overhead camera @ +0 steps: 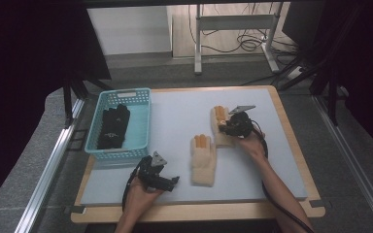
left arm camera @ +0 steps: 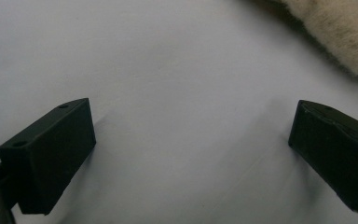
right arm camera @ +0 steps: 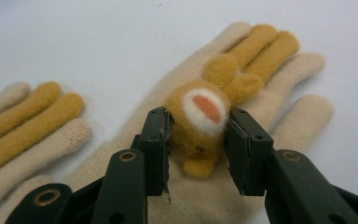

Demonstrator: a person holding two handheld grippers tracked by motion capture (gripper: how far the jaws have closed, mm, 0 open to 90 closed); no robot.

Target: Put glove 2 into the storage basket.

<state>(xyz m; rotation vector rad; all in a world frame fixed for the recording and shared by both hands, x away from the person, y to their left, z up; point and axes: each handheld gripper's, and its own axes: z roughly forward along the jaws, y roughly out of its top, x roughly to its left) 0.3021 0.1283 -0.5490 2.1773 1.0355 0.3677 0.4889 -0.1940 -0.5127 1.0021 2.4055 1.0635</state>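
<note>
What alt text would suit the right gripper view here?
The right claw pinches a fuzzy orange animal-face decoration on a cream knitted glove lying flat on a pale blue-grey mat. The fingers of a second matching glove lie at the left.

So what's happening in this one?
A person works two handheld grippers over a grey mat. The right gripper is closed on the orange animal face of the far cream glove. A second cream glove lies nearer. The left gripper rests open on the mat. Black gloves sit in a teal basket.
</note>
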